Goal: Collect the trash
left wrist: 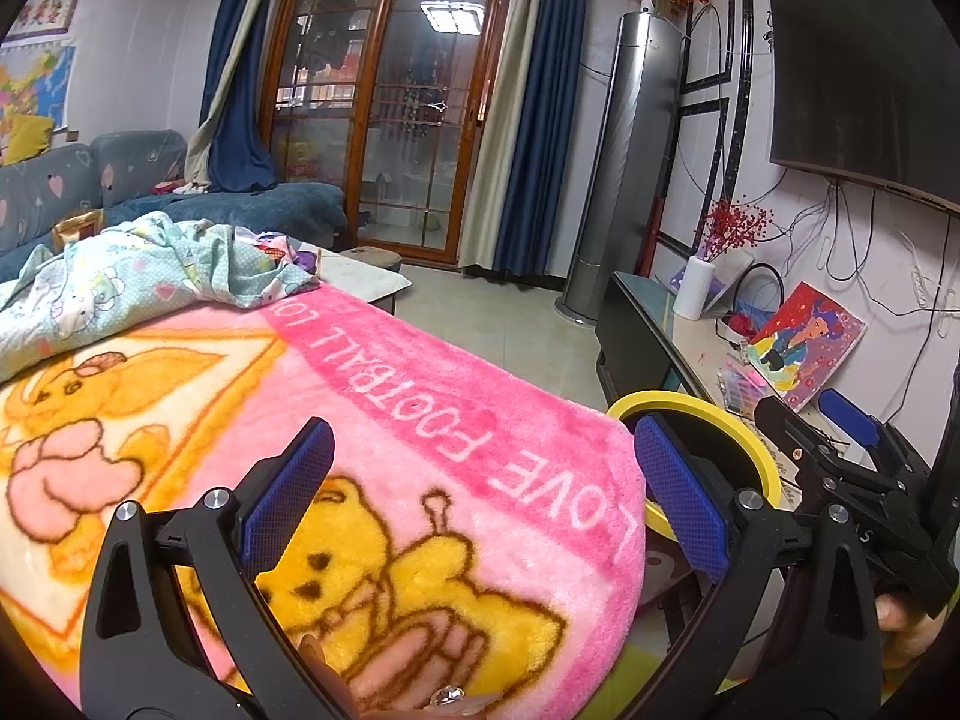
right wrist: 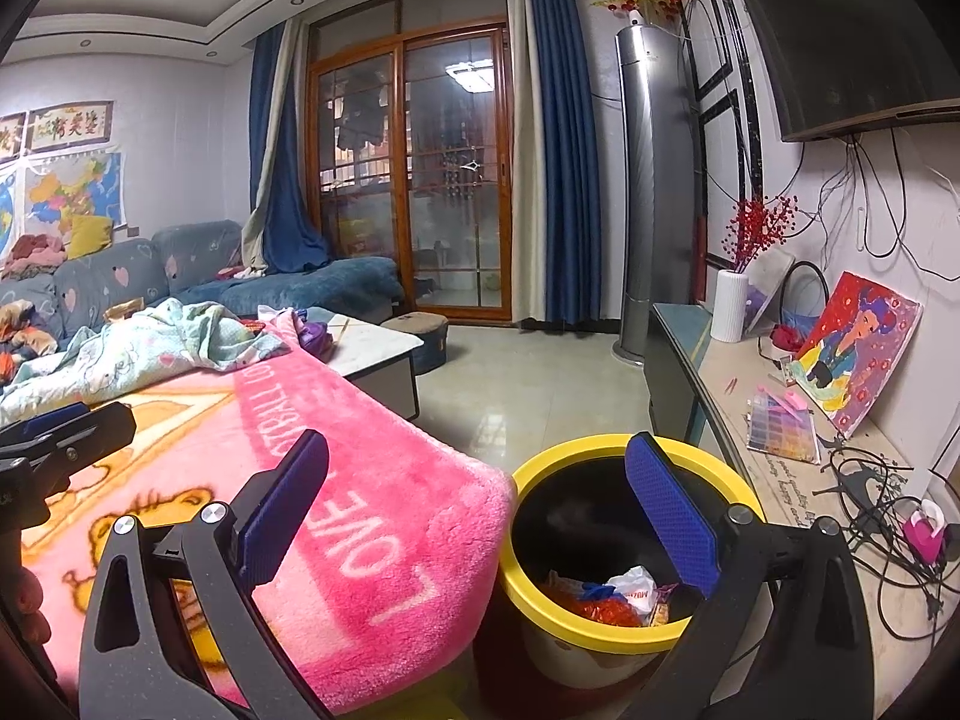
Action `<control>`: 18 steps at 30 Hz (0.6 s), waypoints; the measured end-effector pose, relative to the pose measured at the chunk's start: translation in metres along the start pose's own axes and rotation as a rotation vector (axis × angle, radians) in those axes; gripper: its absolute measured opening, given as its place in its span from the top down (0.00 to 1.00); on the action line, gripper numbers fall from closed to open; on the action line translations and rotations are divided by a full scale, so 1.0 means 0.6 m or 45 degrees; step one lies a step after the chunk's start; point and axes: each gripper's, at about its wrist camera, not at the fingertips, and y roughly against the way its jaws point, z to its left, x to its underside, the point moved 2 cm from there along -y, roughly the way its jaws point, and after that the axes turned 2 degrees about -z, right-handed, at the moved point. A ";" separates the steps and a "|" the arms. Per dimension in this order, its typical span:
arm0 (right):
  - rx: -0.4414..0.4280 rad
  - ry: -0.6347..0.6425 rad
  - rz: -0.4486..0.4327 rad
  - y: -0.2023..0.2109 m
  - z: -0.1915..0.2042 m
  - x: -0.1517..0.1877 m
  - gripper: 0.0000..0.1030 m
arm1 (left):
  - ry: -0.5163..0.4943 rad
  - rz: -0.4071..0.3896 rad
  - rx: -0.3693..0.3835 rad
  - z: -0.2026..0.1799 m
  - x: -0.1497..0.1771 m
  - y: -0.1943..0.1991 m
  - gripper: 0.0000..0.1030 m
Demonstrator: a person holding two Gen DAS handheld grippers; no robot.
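A yellow-rimmed trash bin (right wrist: 600,540) stands on the floor beside the pink blanket's right end. Crumpled wrappers (right wrist: 612,597) lie at its bottom, orange, white and blue. My right gripper (right wrist: 480,510) hovers open and empty, its right pad above the bin's mouth and its left pad over the blanket. My left gripper (left wrist: 480,492) is open too, with nothing between its blue pads, held low over the pink cartoon blanket (left wrist: 372,450). In the left wrist view the bin's rim (left wrist: 720,414) peeks out behind the right pad, and the right gripper (left wrist: 840,438) shows beyond it.
A crumpled pale-green quilt (left wrist: 138,276) lies at the blanket's far end, with a white coffee table (right wrist: 378,342) behind it. A long TV cabinet (right wrist: 780,468) at right holds a white vase, a painting, tangled cables and small items. Tiled floor (right wrist: 528,384) stretches towards the glass doors.
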 end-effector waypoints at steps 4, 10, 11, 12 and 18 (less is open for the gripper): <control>-0.002 -0.002 0.000 -0.001 0.000 0.001 0.06 | 0.000 0.003 0.002 0.000 0.001 -0.001 0.11; -0.004 -0.009 0.007 -0.002 0.002 0.002 0.06 | -0.002 0.000 -0.004 0.001 0.001 0.001 0.11; -0.007 -0.014 0.007 -0.002 0.001 0.002 0.06 | 0.000 0.000 -0.001 0.001 0.001 0.000 0.11; -0.007 -0.015 0.009 -0.002 0.001 0.002 0.06 | -0.001 0.000 -0.002 0.001 0.000 0.001 0.11; -0.012 -0.016 0.018 -0.003 0.003 0.005 0.06 | -0.004 0.002 -0.006 0.002 0.000 0.001 0.11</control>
